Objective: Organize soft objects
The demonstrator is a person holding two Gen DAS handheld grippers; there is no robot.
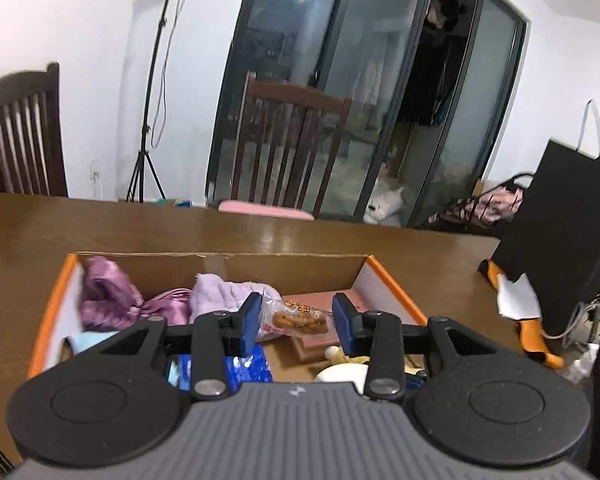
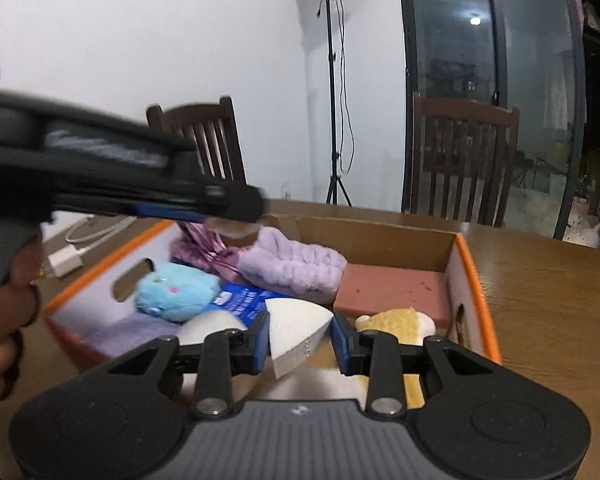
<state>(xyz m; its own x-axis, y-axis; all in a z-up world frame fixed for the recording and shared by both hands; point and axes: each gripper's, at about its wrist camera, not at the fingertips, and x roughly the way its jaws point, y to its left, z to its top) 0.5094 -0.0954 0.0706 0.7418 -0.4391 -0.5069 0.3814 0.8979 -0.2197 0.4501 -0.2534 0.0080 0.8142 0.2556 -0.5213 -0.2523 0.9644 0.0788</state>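
An orange-rimmed cardboard box [image 1: 392,280] [image 2: 476,280] sits on the wooden table. It holds purple satin cloth [image 1: 104,296], a lilac fluffy cloth [image 1: 224,292] [image 2: 296,264], a light blue plush [image 2: 176,290], a pink sponge block [image 2: 392,290] and a yellow plush [image 2: 396,322]. My left gripper [image 1: 296,322] is over the box, its blue pads on either side of a clear snack packet [image 1: 296,318]. My right gripper [image 2: 300,340] has its pads against a white foam wedge [image 2: 296,332] above the box. The left gripper also shows blurred in the right wrist view [image 2: 236,204].
Two dark wooden chairs [image 1: 292,148] [image 1: 24,136] stand behind the table. A black box [image 1: 560,240] and an orange-white item [image 1: 520,300] are at the right. A white charger and cable [image 2: 72,256] lie left of the box. A light stand [image 2: 334,80] is by the wall.
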